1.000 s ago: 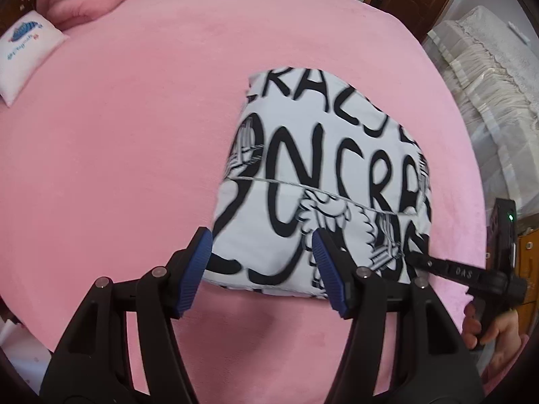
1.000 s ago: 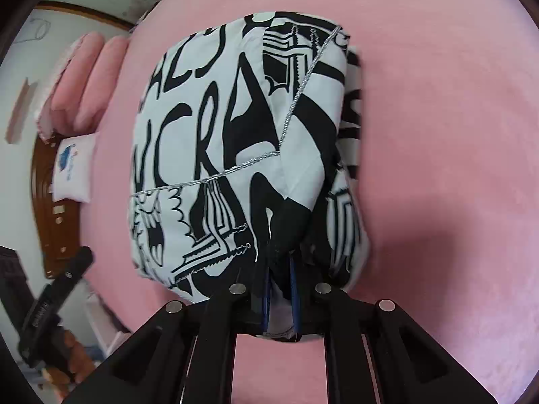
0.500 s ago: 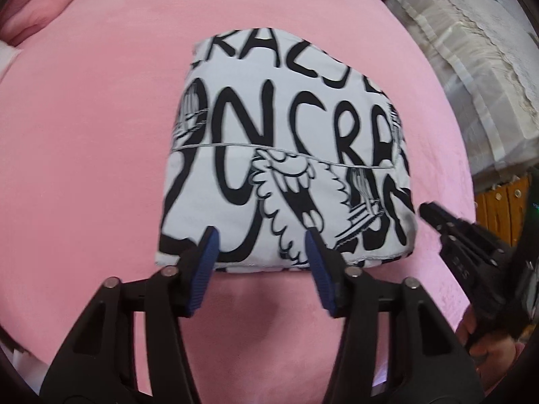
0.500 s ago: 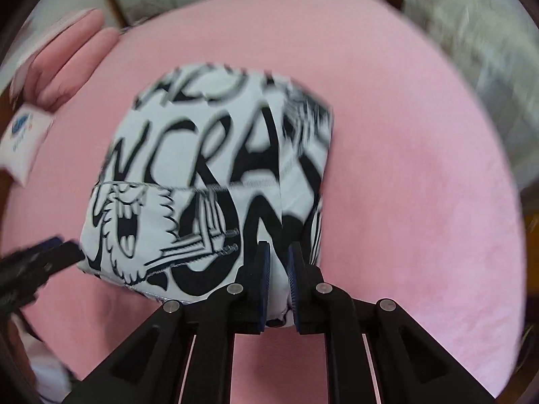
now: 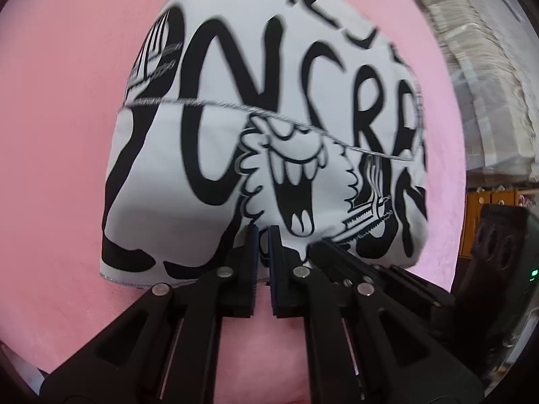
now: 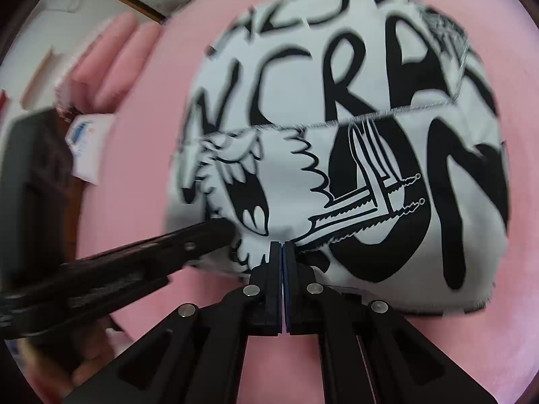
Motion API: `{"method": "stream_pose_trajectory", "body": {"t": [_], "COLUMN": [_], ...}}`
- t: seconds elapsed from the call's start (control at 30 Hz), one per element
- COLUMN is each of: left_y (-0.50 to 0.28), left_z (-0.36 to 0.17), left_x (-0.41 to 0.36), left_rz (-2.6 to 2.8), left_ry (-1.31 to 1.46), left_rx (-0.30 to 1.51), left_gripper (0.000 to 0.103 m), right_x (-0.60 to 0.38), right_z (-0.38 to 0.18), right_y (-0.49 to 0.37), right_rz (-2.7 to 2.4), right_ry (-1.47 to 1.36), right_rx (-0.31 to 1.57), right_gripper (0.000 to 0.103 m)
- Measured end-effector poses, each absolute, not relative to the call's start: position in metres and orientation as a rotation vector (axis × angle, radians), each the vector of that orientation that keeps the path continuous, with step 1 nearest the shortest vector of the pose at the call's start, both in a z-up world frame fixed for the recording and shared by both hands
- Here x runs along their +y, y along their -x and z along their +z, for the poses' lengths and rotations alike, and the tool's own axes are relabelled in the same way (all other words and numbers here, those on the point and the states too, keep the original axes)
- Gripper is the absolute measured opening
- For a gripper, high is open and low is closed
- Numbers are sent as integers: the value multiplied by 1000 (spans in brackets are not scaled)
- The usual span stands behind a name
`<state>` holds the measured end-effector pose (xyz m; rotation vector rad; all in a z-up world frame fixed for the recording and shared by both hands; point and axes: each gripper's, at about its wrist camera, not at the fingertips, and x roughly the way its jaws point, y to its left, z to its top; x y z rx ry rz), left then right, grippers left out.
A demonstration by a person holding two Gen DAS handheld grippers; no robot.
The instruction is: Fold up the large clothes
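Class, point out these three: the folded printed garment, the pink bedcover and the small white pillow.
folded printed garment (image 5: 215,155), left wrist view, its top panel.
pink bedcover (image 5: 57,134), left wrist view, bare stretch.
small white pillow (image 6: 86,144), right wrist view, its face.

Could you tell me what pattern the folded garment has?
White with bold black lettering and cartoon drawings on the folded garment; clearest in the left wrist view.

- Folded garment (image 5: 209,134): white cloth covered in big black hand-drawn letters, with a black-outlined cartoon mouth showing teeth and tongue, and a thin grey stitched hem line across it
- Bed cover (image 5: 60,134): plain soft pink all over
- Left gripper (image 5: 263,235): black arms with silver rivets and dark blue pads on its fingers
- Right gripper (image 6: 281,247): the same black, with silver rivets and dark blue pads
- Pillows (image 6: 111,64): pink, blurred
- Small cushion (image 6: 86,148): white with a blue and red print
- Second bed's cover (image 5: 478,67): pale cream
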<state>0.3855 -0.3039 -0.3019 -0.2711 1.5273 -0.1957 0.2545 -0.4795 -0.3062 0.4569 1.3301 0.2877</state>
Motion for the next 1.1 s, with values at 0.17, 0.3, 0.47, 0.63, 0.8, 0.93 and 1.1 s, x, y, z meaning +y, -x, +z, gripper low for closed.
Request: {"method": "stream_pose_trajectory", "body": {"t": [0.17, 0.3, 0.47, 0.63, 0.8, 0.93, 1.1], "left_y": [-388, -379, -374, -386, -430, -460, -501], "left_z": [-294, -293, -270, -242, -269, -274, -283], "left_x": [-276, -256, -265, -296, -309, -301, -289], "left_rz": [-129, -87, -46, -177, -160, -165, -162], "left_ry": [321, 319, 144, 34, 0, 75, 216], "left_rx": [1479, 1482, 1446, 1322, 1393, 1378, 1388], "left_gripper": [2, 2, 2, 2, 2, 2, 2], "right_x": [-513, -537, -518, -487, -459, -448, -448], "right_z": [-307, -292, -258, -261, -308, -303, -299], "right_y": [-252, -236, -215, -227, -276, -311, -355], "right_rz": [164, 38, 16, 255, 219, 208, 207], "right_ry": [-468, -326, -9, -221, -378, -369, -360], "right_rx": [1269, 1213, 1076, 1073, 1199, 1106, 1082], "right_gripper": [0, 0, 0, 0, 0, 0, 0]}}
